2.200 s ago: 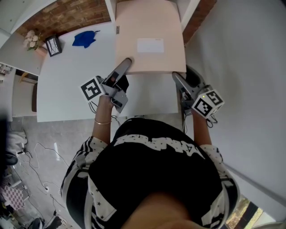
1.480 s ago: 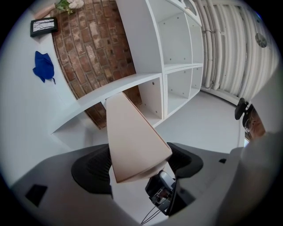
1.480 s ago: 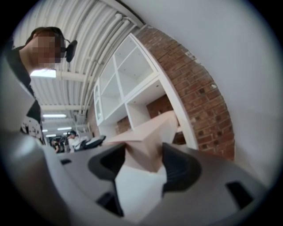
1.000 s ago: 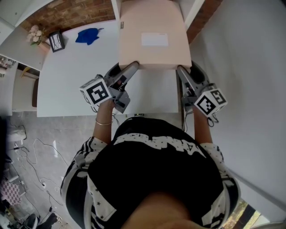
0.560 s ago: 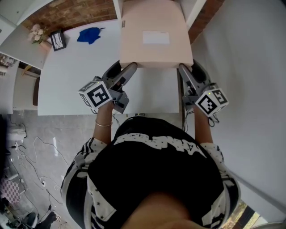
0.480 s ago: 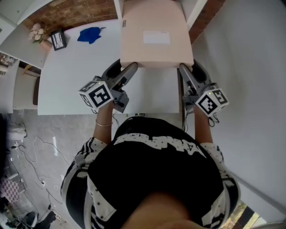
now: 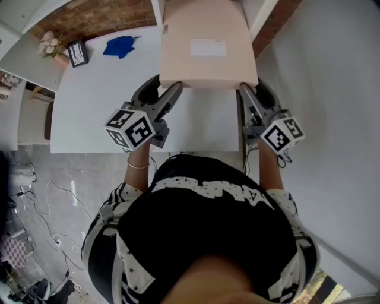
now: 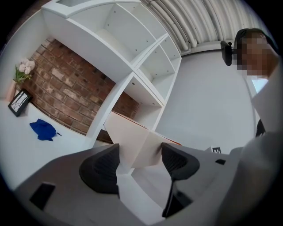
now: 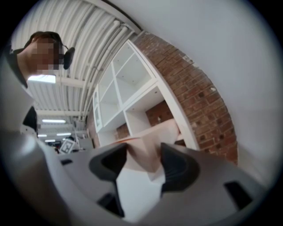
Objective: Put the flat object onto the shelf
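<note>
A flat peach box [image 7: 208,47] with a white label lies with its far end inside the white shelf [image 7: 154,10] and its near edge above the white table [image 7: 101,101]. My left gripper [image 7: 169,89] is at the box's near left corner. Its jaws are closing, with the corner [image 8: 132,141] between the pads and not squeezed. My right gripper [image 7: 244,89] is shut on the near right corner [image 9: 148,150] and still tightens a little. In the gripper views, the left gripper [image 8: 140,161] and the right gripper [image 9: 143,161] both face the shelf's compartments [image 8: 132,84].
A blue cloth [image 7: 120,46] lies at the table's far side. A small picture frame [image 7: 76,53] and flowers [image 7: 46,46] stand at the far left, against a brick wall. A grey wall runs close along the right. Cables lie on the floor at the left.
The box has slid farther into the shelf. My left gripper left the box's top, came to its near left corner and rolled, marker cube now up. The right gripper followed the box forward.
</note>
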The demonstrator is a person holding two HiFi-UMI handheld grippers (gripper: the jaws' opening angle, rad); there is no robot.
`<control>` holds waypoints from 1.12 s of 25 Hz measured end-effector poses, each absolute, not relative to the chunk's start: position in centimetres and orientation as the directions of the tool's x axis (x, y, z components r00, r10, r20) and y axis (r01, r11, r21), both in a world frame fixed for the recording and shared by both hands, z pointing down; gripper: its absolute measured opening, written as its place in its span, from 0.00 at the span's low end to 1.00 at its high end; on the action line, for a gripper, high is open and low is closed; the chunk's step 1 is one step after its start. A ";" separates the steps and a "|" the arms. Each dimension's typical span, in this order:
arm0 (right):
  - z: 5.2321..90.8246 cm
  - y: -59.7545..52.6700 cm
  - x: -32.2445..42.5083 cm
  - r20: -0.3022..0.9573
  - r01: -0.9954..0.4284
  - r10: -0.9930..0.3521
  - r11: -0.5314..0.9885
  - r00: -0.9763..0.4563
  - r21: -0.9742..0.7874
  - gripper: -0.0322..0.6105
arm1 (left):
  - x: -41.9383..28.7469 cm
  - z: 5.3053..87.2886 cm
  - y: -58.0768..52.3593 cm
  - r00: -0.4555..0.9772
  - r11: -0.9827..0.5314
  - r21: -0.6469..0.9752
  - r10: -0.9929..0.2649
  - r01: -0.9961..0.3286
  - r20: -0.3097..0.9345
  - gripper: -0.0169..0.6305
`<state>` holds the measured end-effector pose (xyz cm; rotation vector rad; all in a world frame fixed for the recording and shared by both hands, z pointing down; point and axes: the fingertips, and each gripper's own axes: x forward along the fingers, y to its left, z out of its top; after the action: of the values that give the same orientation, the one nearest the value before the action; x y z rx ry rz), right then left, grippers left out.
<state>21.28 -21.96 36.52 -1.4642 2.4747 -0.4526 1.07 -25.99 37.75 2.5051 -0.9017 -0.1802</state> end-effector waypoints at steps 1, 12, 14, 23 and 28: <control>36.5 -22.0 21.3 -0.041 -0.808 -0.880 0.453 -0.474 -0.376 0.45 | 1.1 37.7 -26.0 0.774 -0.674 0.466 -0.632 -0.572 0.037 0.52; 36.8 -23.2 21.8 -0.039 -0.813 -0.882 0.449 -0.470 -0.371 0.45 | 1.6 38.0 -27.1 0.771 -0.671 0.450 -0.634 -0.590 0.065 0.50; 36.7 -23.5 21.9 -0.037 -0.813 -0.882 0.449 -0.470 -0.369 0.45 | 1.6 38.0 -27.4 0.769 -0.668 0.450 -0.636 -0.592 0.067 0.50; 36.9 -24.8 22.0 -0.032 -0.817 -0.884 0.444 -0.466 -0.369 0.44 | 1.8 38.2 -28.7 0.768 -0.663 0.453 -0.635 -0.596 0.079 0.50; 36.8 -25.6 22.0 -0.030 -0.819 -0.887 0.439 -0.462 -0.370 0.44 | 1.8 38.2 -29.6 0.767 -0.661 0.453 -0.636 -0.598 0.084 0.50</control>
<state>22.02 -25.63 36.81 -1.4894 2.4710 -0.4508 1.81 -29.57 38.16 2.4999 -0.9299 -0.1115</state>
